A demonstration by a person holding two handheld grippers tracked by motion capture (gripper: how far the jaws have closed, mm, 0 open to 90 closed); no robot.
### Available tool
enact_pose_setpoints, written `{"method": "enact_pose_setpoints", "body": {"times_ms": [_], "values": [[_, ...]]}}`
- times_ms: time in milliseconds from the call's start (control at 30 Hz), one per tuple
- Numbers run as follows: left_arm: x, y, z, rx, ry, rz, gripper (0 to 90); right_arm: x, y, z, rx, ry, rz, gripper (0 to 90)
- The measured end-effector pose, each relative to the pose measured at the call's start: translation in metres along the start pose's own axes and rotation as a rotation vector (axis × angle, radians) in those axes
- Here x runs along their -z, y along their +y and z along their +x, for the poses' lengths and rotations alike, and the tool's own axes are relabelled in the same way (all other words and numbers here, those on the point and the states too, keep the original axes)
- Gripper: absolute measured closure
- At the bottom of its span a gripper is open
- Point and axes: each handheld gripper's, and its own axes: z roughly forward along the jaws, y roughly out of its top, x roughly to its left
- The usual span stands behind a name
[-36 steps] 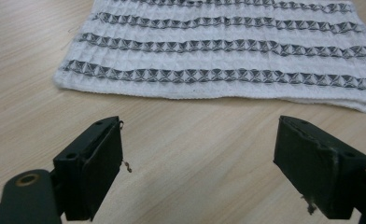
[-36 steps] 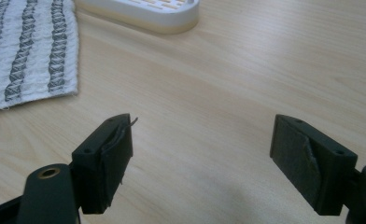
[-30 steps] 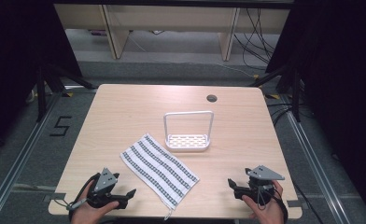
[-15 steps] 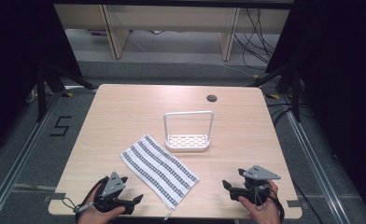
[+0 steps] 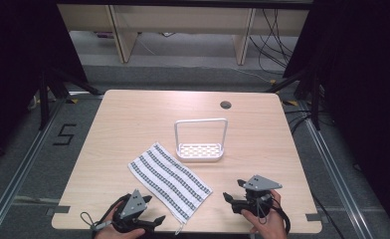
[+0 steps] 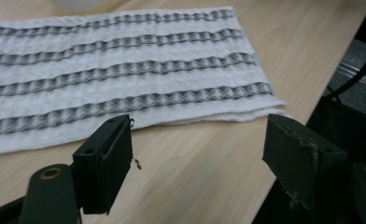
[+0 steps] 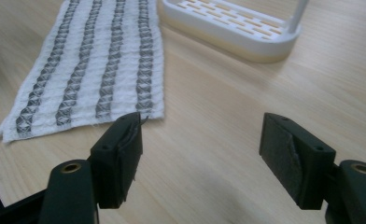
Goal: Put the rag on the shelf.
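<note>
Floor marking "5" (image 5: 65, 134) — striped cloth (image 5: 169, 180), white rack (image 5: 201, 142), wooden table (image 5: 133, 114)

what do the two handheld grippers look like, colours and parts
Both the left gripper and the right gripper are black, each topped by a grey three-cornered plate. Each has two blocky black jaws on arms with a brass-coloured pivot. A thin cable loops from the left one. The hands holding them wear no gloves.

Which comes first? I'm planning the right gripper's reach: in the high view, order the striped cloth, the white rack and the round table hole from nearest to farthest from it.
From the right gripper:
1. Striped cloth, to its left.
2. White rack, ahead at mid-table.
3. Table hole, near the far edge.
</note>
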Motion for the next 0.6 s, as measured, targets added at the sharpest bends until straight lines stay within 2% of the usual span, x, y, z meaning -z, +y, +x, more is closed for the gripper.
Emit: {"method": "enact_pose_setpoints", "body": {"times_ms": [67, 100, 133, 167, 200, 233, 267, 300, 333, 367, 400, 433, 467, 500, 533, 600], "values": [[-0.003, 0.002, -0.004, -0.033, -0.007, 0.031, 24.5, -0.005, 0.003, 0.002, 0.037, 0.009, 0.007, 32.9], [-0.005, 0.003, -0.007, -0.03, -0.015, 0.026, 25.3, -0.008, 0.003, 0.004, 0.038, 0.014, 0.01, 33.8], [-0.007, 0.004, -0.008, -0.04, -0.015, 0.036, 26.3, -0.01, 0.004, 0.005, 0.06, 0.021, 0.017, 34.4], [-0.009, 0.004, -0.01, -0.041, -0.032, 0.03, 26.7, -0.012, 0.005, 0.007, 0.048, 0.023, 0.024, 35.0], [-0.01, 0.005, -0.011, -0.05, -0.024, 0.042, 26.8, -0.014, 0.005, 0.006, 0.064, 0.023, 0.027, 35.6], [-0.012, 0.006, -0.013, -0.042, -0.039, 0.028, 27.3, -0.015, 0.006, 0.007, 0.059, 0.029, 0.032, 36.1], [-0.012, 0.007, -0.013, -0.067, -0.044, 0.042, 28.2, -0.016, 0.007, 0.007, 0.063, 0.034, 0.036, 36.6], [-0.014, 0.007, -0.015, -0.057, -0.051, 0.035, 28.9, -0.017, 0.007, 0.007, 0.066, 0.031, 0.037, 37.1], [-0.015, 0.009, -0.016, -0.078, -0.058, 0.039, 29.8, -0.018, 0.008, 0.007, 0.076, 0.036, 0.038, 37.5], [-0.017, 0.009, -0.018, -0.09, -0.058, 0.047, 31.0, -0.019, 0.009, 0.008, 0.059, 0.041, 0.045, 37.9], [-0.019, 0.01, -0.021, -0.085, -0.07, 0.037, 31.6, -0.02, 0.009, 0.007, 0.077, 0.036, 0.042, 38.3], [-0.021, 0.01, -0.023, -0.081, -0.076, 0.034, 31.9, -0.021, 0.009, 0.007, 0.069, 0.033, 0.036, 38.7], [-0.021, 0.011, -0.023, -0.105, -0.075, 0.05, 32.4, -0.022, 0.01, 0.007, 0.07, 0.031, 0.038, 39.1], [-0.023, 0.012, -0.026, -0.1, -0.085, 0.047, 32.9, -0.024, 0.01, 0.007, 0.068, 0.039, 0.044, 39.5], [-0.024, 0.014, -0.025, -0.132, -0.078, 0.051, 33.4, -0.025, 0.011, 0.007, 0.065, 0.054, 0.044, 39.9], [-0.026, 0.015, -0.029, -0.109, -0.086, 0.043, 34.7, -0.028, 0.012, 0.007, 0.072, 0.059, 0.05, 40.4]]}}
